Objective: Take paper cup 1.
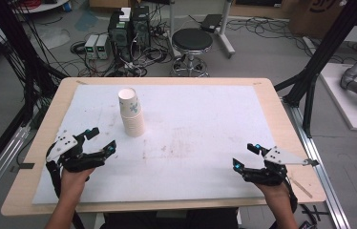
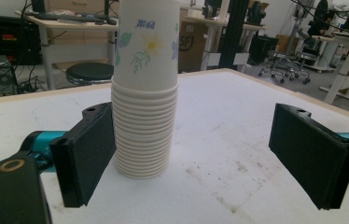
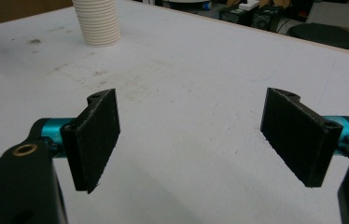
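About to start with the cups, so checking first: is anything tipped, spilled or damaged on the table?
Nothing stands out. The stack of paper cups stands upright, and the white mat shows only faint scuffs and stains near its middle.

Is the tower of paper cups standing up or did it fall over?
Standing up. The stack of paper cups rests upright on the white mat, open mouth on top, apart from the left gripper.

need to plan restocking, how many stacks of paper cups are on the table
1: the stack of paper cups stands upright on the white mat, left of centre, just ahead of the left gripper. How many cups are nested in it cannot be counted exactly.
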`<act>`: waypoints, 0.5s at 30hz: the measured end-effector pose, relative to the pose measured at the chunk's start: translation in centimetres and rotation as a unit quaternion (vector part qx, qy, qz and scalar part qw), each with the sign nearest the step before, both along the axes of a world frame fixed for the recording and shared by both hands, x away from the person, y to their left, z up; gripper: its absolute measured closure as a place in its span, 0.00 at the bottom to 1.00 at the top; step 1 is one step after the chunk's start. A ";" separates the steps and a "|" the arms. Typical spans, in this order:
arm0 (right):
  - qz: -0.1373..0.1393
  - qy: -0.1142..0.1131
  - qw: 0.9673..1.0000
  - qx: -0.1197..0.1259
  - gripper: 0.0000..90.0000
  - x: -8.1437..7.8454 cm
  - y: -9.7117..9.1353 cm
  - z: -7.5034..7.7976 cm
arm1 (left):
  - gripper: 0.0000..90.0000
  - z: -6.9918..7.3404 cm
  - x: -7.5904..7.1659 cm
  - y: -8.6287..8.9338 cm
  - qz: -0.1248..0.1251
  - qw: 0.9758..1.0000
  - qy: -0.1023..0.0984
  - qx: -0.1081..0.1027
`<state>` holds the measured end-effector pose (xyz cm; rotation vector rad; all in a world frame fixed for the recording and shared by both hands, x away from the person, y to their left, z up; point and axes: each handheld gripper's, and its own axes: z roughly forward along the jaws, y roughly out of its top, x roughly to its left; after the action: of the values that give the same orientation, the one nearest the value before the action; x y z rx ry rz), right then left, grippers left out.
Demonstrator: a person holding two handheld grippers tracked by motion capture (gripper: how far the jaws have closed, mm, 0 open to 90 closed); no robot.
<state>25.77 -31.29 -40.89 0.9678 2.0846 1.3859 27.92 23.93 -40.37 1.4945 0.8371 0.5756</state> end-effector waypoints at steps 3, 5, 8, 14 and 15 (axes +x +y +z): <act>0.000 0.000 1.000 0.000 0.23 0.0 0.0 0.0 | 0.16 0.9 0.6 -0.1 -0.002 1.000 0.000 0.002; 0.000 0.000 1.000 0.000 0.23 0.0 0.0 0.0 | 0.16 1.7 1.2 -0.3 -0.003 1.000 -0.003 0.002; 0.001 -0.001 1.000 0.000 0.23 0.0 0.0 0.0 | 0.16 2.7 2.0 -0.5 -0.001 1.000 -0.006 0.008; 0.003 0.000 1.000 0.002 0.23 0.0 0.0 0.1 | 0.16 4.6 4.1 -1.1 0.001 1.000 -0.002 0.015; 0.003 0.002 1.000 0.002 0.23 0.0 0.0 0.1 | 0.16 4.8 4.4 -1.2 0.002 1.000 -0.001 0.015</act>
<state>25.76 -31.28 -40.81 0.9671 2.0904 1.3930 32.34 22.74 -35.61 1.5207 0.8329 0.5943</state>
